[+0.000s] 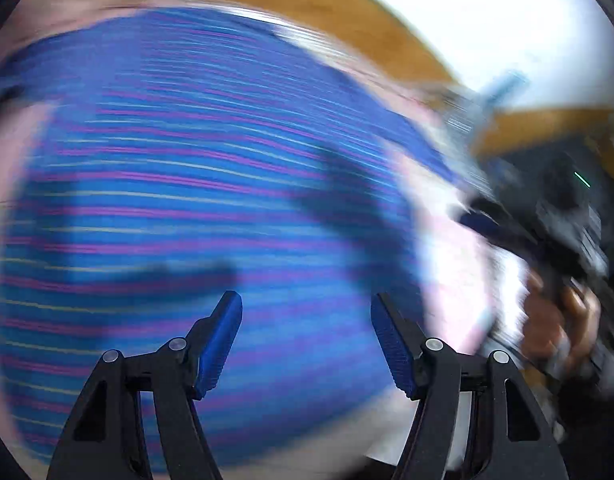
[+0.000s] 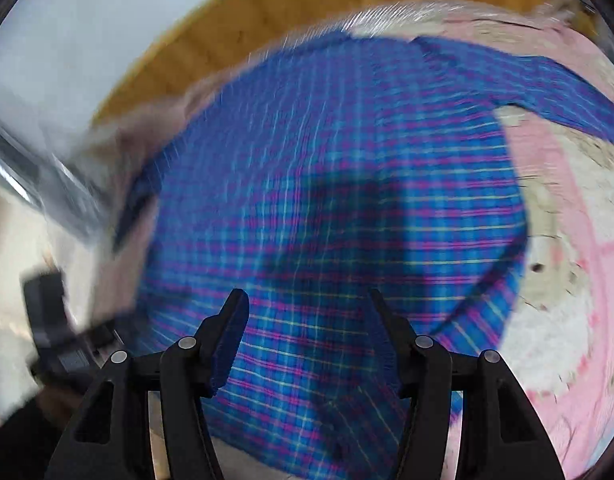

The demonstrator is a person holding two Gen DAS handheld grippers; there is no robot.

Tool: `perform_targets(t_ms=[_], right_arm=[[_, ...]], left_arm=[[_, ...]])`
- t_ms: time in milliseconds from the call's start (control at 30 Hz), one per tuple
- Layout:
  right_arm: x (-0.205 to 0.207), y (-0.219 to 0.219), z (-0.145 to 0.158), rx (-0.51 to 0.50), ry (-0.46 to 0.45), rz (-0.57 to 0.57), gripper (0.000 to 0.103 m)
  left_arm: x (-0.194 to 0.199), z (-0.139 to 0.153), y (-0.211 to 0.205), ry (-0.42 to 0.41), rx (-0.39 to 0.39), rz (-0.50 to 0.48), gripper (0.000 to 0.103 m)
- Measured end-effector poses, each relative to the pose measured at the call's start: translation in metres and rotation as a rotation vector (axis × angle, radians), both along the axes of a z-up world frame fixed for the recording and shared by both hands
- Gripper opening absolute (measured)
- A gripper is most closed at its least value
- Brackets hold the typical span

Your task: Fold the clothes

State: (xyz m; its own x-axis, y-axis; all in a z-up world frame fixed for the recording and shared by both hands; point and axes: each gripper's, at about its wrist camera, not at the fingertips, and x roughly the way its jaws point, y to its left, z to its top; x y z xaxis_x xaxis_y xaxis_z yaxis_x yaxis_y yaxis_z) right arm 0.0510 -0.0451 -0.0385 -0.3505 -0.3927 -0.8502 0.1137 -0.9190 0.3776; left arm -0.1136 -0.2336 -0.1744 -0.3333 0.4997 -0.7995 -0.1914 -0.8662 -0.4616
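- In the left wrist view the blue plaid garment is smeared by motion blur into streaks; its check pattern and edges cannot be read.
- At three to four o'clock there, a hand on a dark device is blurred; what it holds cannot be told.
- In the right wrist view a dark object at nine o'clock is too blurred to identify.
- The garment's near hem is hidden behind the right gripper.
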Motion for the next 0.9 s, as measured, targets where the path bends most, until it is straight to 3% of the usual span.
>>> perform_targets(t_ms=[100,200,233,333,367,467,567,667,800,900], right_arm=[[-0.005,-0.015,-0.039,0.167,-0.092,0.05,0.059],[0.006,-0.008,-0.069,0.337,-0.178,0.083,0.056],[0.017,0.005,-0.067,0.348,-0.18,0.072,0.056],[0.058,0.063,-0.072,0.387,-0.302,-0.037,0.056],[0.072,0.083,-0.074,0.403,-0.349,-0.083,0.056],[0.096,0.126,-0.067,0.416,-0.418,-0.22,0.056],[0.112,0.159,-0.055,0.416,-0.456,-0.353,0.057],[0.092,0.143,-0.043,0.412,-0.412,-0.366,0.057],[0.05,0.087,-0.032,0.413,-0.332,-0.269,0.057],[0.026,0.041,-0.021,0.428,-0.269,-0.175,0.057]], left_arm=[[-0.013,-0.019,-0.057,-0.025,-0.114,0.171,0.067],[-0.014,-0.033,-0.099,-0.043,-0.158,0.252,0.067],[-0.014,-0.04,-0.109,-0.062,-0.162,0.259,0.067],[-0.003,-0.056,-0.109,-0.087,-0.193,0.172,0.069],[0.003,-0.055,-0.105,-0.059,-0.221,0.133,0.069],[0.006,-0.047,-0.105,-0.085,-0.231,0.086,0.069],[-0.009,-0.024,-0.135,-0.095,-0.089,0.185,0.069],[-0.045,-0.004,-0.181,-0.072,0.063,0.366,0.069],[-0.101,-0.013,-0.239,-0.089,0.255,0.594,0.072],[-0.124,-0.037,-0.279,-0.149,0.338,0.802,0.072]])
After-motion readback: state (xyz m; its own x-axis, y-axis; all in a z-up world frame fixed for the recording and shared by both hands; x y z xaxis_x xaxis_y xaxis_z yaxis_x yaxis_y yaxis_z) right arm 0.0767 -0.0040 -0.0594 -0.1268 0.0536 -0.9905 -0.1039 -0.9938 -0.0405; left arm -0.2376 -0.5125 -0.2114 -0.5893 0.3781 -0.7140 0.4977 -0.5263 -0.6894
